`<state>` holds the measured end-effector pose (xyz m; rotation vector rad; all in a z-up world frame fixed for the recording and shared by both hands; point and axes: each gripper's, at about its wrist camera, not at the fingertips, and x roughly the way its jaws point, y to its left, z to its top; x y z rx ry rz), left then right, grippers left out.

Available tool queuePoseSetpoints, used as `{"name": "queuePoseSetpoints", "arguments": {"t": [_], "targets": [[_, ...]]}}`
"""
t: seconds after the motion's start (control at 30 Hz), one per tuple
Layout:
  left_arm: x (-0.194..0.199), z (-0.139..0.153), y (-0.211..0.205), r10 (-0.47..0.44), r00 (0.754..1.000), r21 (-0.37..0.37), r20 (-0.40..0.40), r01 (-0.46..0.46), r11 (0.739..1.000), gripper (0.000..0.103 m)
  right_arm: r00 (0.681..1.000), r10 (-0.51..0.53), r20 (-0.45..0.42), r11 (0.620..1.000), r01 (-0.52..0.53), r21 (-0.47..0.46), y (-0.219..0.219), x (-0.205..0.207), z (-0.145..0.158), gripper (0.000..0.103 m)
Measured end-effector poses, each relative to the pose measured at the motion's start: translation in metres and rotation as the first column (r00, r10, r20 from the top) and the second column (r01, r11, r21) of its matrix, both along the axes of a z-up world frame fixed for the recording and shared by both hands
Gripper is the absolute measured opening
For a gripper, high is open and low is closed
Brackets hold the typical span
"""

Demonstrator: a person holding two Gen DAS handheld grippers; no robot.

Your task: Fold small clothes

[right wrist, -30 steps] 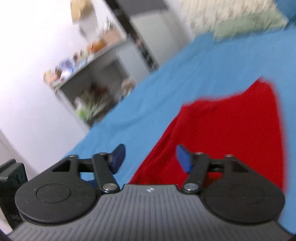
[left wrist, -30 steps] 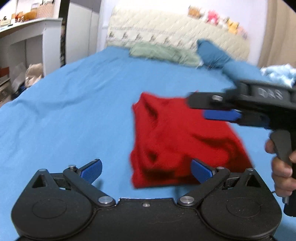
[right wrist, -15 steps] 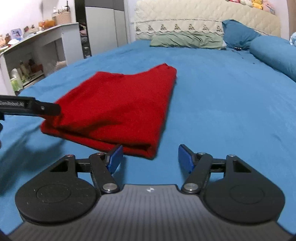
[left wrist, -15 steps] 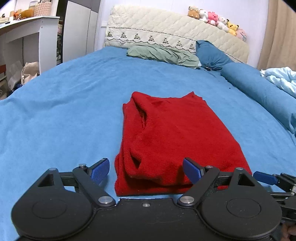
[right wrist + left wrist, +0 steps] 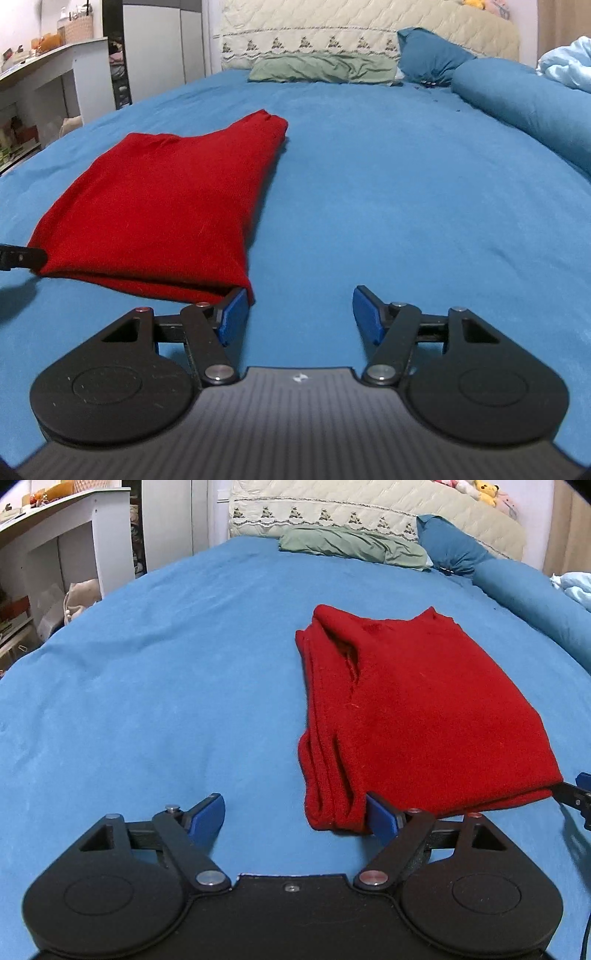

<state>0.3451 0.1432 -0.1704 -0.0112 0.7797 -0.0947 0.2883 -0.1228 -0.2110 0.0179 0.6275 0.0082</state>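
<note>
A folded red garment point(image 5: 413, 709) lies flat on the blue bed sheet point(image 5: 147, 672). In the left wrist view it sits ahead and to the right, its near left corner by my right fingertip. My left gripper point(image 5: 295, 816) is open and empty, low over the sheet. In the right wrist view the red garment point(image 5: 166, 206) lies ahead to the left, its near right corner by my left fingertip. My right gripper point(image 5: 299, 314) is open and empty. The tip of each gripper shows at the other view's edge.
A green pillow point(image 5: 351, 548), a blue pillow point(image 5: 450, 550) and a long blue bolster point(image 5: 535, 602) lie at the head and right of the bed. A quilted headboard point(image 5: 351, 33) stands behind. White shelves point(image 5: 55, 561) stand at the left.
Both grippers have drawn back to the garment's near edge and apart, left to its left corner, right to its right corner. The garment now lies flat and still.
</note>
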Motion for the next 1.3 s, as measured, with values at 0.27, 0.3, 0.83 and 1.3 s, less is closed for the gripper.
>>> {"name": "queuePoseSetpoints", "arguments": {"t": [0.27, 0.3, 0.83, 1.3], "targets": [[0.022, 0.051, 0.002, -0.043, 0.996, -0.1, 0.078, 0.05, 0.994, 0.103, 0.984, 0.177, -0.036, 0.975, -0.17, 0.141, -0.027, 0.013, 0.07, 0.1], [0.036, 0.053, 0.001, -0.061, 0.996, -0.112, 0.063, 0.068, 0.991, 0.103, 0.98, 0.19, -0.063, 0.97, -0.177, 0.169, -0.029, 0.025, 0.08, 0.102], [0.143, 0.01, -0.004, -0.179, 0.978, -0.198, -0.111, 0.155, 0.968, 0.099, 0.945, 0.231, -0.232, 0.848, -0.078, 0.525, -0.03, 0.157, 0.029, 0.088], [0.081, 0.08, -0.036, -0.247, 0.967, -0.302, -0.064, 0.217, 0.928, 0.029, 0.942, 0.289, -0.17, 0.808, -0.145, 0.572, -0.033, 0.114, 0.1, 0.034]]}}
